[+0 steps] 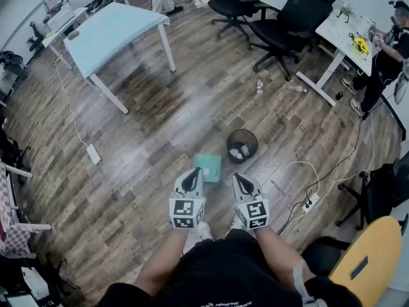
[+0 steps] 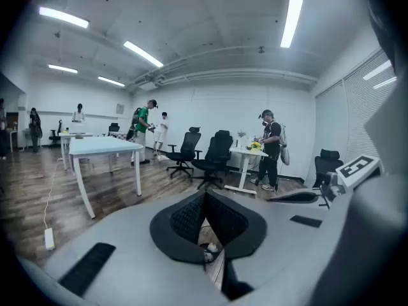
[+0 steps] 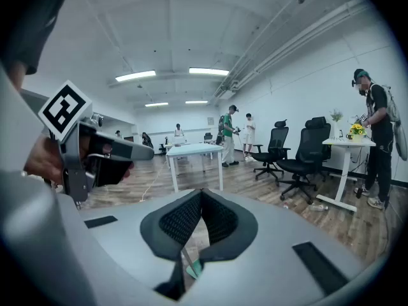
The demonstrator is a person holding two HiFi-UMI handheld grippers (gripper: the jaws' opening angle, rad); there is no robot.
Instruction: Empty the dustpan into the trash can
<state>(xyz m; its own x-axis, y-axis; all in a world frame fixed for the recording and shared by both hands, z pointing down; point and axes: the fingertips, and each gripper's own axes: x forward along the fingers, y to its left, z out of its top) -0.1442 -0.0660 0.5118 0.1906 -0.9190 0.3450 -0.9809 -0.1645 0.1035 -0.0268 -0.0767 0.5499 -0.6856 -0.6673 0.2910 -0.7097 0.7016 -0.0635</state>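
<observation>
The flat teal plastic dustpan [image 1: 208,167] lies on the wooden floor [image 1: 147,126], just beside the round black mesh trash can [image 1: 243,146], which holds white crumpled wads [image 1: 239,151]. The left gripper [image 1: 192,179] and right gripper [image 1: 239,181] are both clenched on nothing. The emptying looks done.

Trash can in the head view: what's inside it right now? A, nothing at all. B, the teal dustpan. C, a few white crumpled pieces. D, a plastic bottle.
C: white crumpled pieces sit at the bottom of the black mesh trash can. The teal dustpan lies on the floor beside the can, and a plastic bottle lies farther off.
</observation>
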